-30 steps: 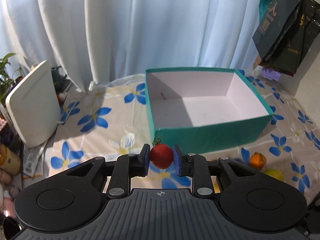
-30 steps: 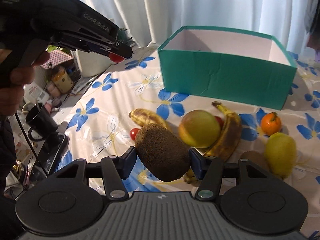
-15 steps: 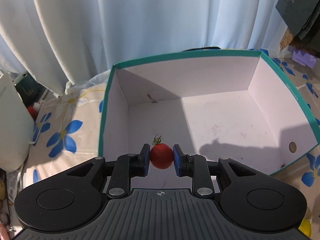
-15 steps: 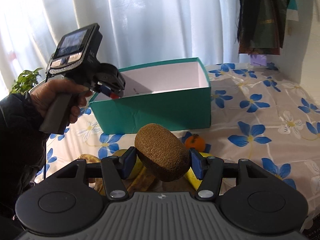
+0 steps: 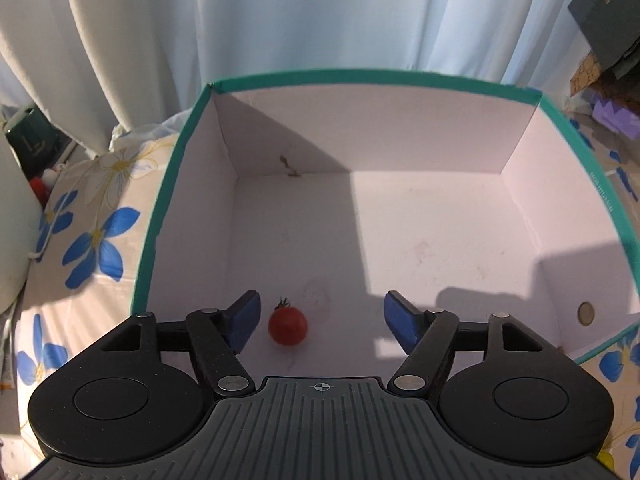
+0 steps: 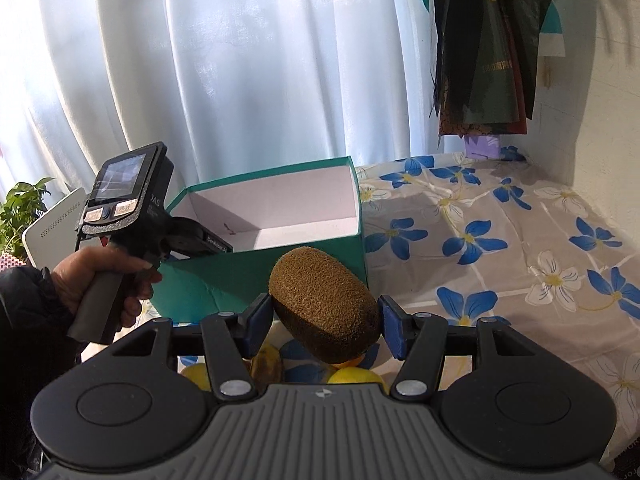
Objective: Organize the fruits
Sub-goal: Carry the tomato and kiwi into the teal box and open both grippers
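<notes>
Box [image 5: 180, 184]: cardboard, teal outside, matt white lining with faint scuffs. Cherry tomato [image 5: 287, 325]: smooth, glossy red skin; kiwi [image 6: 325, 309]: rough, fuzzy brown skin. Left gripper [image 5: 320, 322] and right gripper [image 6: 324, 326]: matt black plastic, ribbed housing, blue pads; tablecloth [image 6: 500, 240]: glossy floral sheet.

My right hand-held gripper [image 6: 326, 322] hiding most of the yellow fruits [image 6: 352, 376] and banana [image 6: 267, 365] beneath it, left hand-held gripper's [image 6: 200, 240] fingertips lost behind the box [image 6: 256, 280] wall, hanging bags [image 5: 608, 28] cut off upper right.
</notes>
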The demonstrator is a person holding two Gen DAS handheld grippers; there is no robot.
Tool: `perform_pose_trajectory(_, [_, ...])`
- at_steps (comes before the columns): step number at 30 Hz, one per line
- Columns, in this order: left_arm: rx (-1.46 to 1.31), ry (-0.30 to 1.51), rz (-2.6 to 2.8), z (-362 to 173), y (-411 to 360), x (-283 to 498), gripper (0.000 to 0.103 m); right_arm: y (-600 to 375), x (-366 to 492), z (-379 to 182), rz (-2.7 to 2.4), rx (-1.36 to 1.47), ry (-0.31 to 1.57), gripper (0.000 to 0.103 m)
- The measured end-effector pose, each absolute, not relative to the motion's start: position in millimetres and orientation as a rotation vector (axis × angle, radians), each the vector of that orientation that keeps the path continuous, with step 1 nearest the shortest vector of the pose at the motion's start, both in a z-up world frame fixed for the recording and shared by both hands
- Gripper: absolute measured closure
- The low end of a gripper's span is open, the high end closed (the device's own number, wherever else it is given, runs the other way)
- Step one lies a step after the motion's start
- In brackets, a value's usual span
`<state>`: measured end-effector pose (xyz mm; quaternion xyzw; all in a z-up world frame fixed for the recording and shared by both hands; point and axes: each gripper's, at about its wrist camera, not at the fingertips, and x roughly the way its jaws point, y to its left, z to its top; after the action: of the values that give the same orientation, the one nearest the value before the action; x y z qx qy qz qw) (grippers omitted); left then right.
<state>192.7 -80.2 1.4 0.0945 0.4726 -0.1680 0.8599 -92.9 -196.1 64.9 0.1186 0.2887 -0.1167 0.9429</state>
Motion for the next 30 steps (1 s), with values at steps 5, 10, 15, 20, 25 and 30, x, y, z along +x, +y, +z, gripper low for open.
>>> perform_pose_trajectory(5, [0.137,0.828,-0.378,37,-63,171,0.007,-204,-61,70,-0.231,0.218,0.572,0.046])
perform_pose_trajectory(10, [0.063,0.743,-0.359,66,-34,145,0.006,-209,-16,76,-0.217,0.187,0.550,0.046])
perform_pose_trajectory(15, [0.065,0.698,-0.321,70,2,115,0.006,-216,48,62,-0.191,0.177,0.586,0.046])
perform_pose_trajectory(20, [0.108,0.669,-0.250,66,39,85,0.005,-211,90,31,-0.184,0.141,0.652,0.046])
perform_pose_trajectory(25, [0.087,0.727,-0.223,56,61,76,0.005,-206,112,9,-0.202,0.103,0.722,0.046])
perform_pose_trajectory(30, [0.099,0.771,-0.214,45,67,71,0.005,-200,124,-1,-0.242,0.029,0.753,0.046])
